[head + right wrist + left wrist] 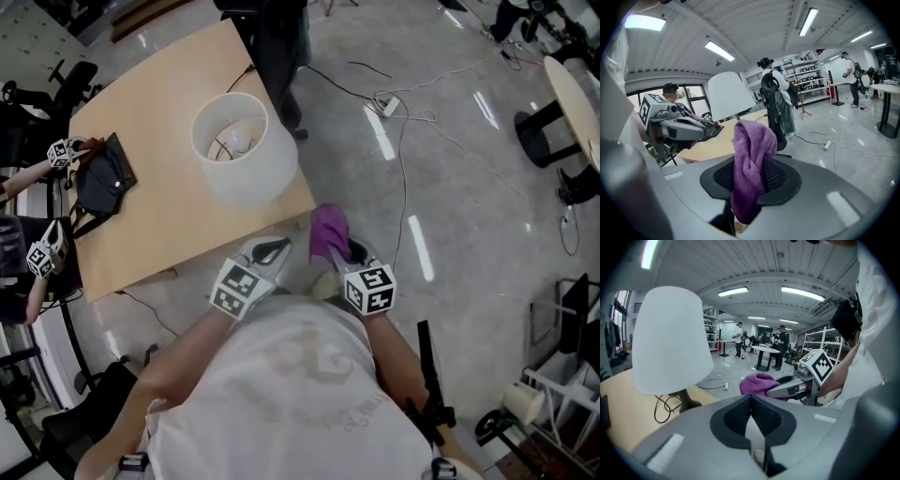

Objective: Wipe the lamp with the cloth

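A lamp with a white drum shade point(242, 150) stands on the wooden table point(169, 220); in the left gripper view the lamp's shade point(670, 341) looms at the left above its dark base and cord. My right gripper point(345, 255) hangs over the floor just off the table's near corner, shut on a purple cloth point(328, 232) that stands up out of its jaws. Seen from the right gripper's own view, the cloth point(751, 154) drapes between the pads and the shade point(729, 96) stands beyond. My left gripper point(269, 251) sits beside it at the table edge, jaws shut with nothing in them.
A black pouch point(101, 180) lies at the table's left end, where another person's marker-cube grippers point(66, 152) work. A dark office chair point(279, 56) stands behind the table. Cables and a power strip point(386, 103) cross the shiny floor; another table point(577, 94) is at the far right.
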`<state>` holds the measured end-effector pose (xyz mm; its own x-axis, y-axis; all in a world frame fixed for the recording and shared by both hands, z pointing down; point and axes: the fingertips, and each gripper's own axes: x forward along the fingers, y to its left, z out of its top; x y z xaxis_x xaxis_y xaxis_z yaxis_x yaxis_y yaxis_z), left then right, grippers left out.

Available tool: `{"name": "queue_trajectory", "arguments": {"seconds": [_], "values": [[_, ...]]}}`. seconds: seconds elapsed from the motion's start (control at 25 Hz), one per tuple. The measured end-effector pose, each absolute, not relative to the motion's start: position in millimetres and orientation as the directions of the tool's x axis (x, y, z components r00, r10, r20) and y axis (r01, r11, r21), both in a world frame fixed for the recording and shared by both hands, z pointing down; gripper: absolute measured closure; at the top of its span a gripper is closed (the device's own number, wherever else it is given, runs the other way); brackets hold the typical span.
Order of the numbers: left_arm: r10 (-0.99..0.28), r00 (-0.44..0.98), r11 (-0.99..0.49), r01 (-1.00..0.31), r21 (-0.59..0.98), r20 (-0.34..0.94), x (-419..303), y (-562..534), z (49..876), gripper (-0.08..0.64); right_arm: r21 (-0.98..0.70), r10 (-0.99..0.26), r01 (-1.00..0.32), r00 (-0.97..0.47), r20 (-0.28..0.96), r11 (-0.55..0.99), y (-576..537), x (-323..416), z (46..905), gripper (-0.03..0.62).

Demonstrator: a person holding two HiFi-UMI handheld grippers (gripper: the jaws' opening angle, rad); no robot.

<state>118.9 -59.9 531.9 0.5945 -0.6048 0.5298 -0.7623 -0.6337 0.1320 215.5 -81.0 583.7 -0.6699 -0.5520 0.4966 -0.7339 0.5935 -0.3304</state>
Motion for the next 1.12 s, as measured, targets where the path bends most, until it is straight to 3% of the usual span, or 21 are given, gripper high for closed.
{"name": "queue_trajectory", "arguments": {"seconds": [0.28,0.64,0.88,1.12], "values": [[-0.716,0.483,-0.495,-0.86,0.121,0.505,108,-55,506,0.558,-0.21,-0.551,-0.632,-0.763,0.339,0.746,-115,198,505,0.465],[-0.813,0.382,-0.381,-0.92,0.096,0.44,76,-43,464,0.558,0.013,-0.421,-0.422,-0.901,0.104,0.907,-129,121,376,0.465],[-0.844,0.334,-0.323,-0.941,0.101,0.42,46,-42,461,0.558,0.115,-0.399,-0.386,-0.91,0.118,0.915,-135,65,366,0.465],[-0.84,0.356,-0.339,-0.933,0.117,0.41,39,-44,467,0.558,0.099,-0.448,-0.438,-0.856,0.257,0.894,-139,68,415,0.469]]}}
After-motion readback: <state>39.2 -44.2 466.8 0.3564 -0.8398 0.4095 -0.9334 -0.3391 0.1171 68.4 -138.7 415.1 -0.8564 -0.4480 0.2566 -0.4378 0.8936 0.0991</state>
